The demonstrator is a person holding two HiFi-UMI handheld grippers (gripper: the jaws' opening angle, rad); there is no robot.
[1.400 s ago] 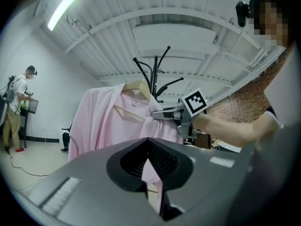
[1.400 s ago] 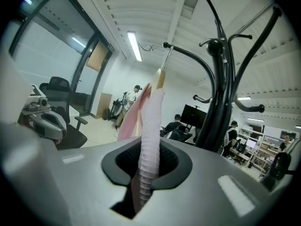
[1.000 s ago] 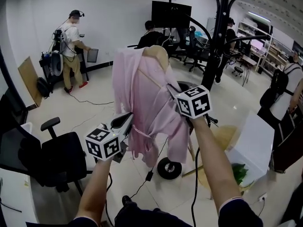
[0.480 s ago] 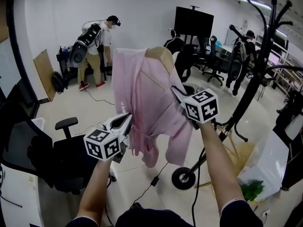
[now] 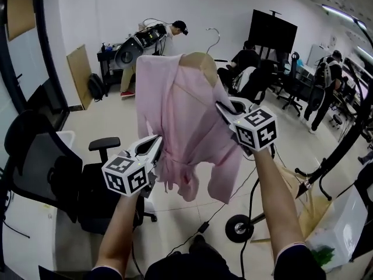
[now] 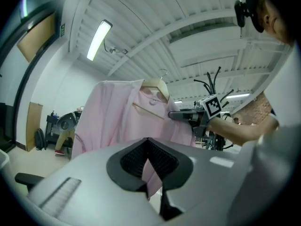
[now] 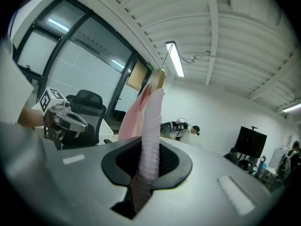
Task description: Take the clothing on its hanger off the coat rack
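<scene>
A pink garment hangs on a wooden hanger with a metal hook, held up in the air away from the black coat rack at the right edge. My right gripper is shut on the garment at its right shoulder, where pink cloth runs between the jaws. My left gripper is shut on the garment's lower left edge, with a fold of cloth pinched in its jaws. From the left gripper view the hanger and the right gripper show above.
A black office chair stands low at the left. The rack's wheeled base and floor cables lie below the garment. People, desks, chairs and a dark screen fill the back. A white box sits at lower right.
The view has swung left: the coat rack slid from the middle to the right edge. The garment on its hanger stays held by both grippers, now well apart from the rack.
</scene>
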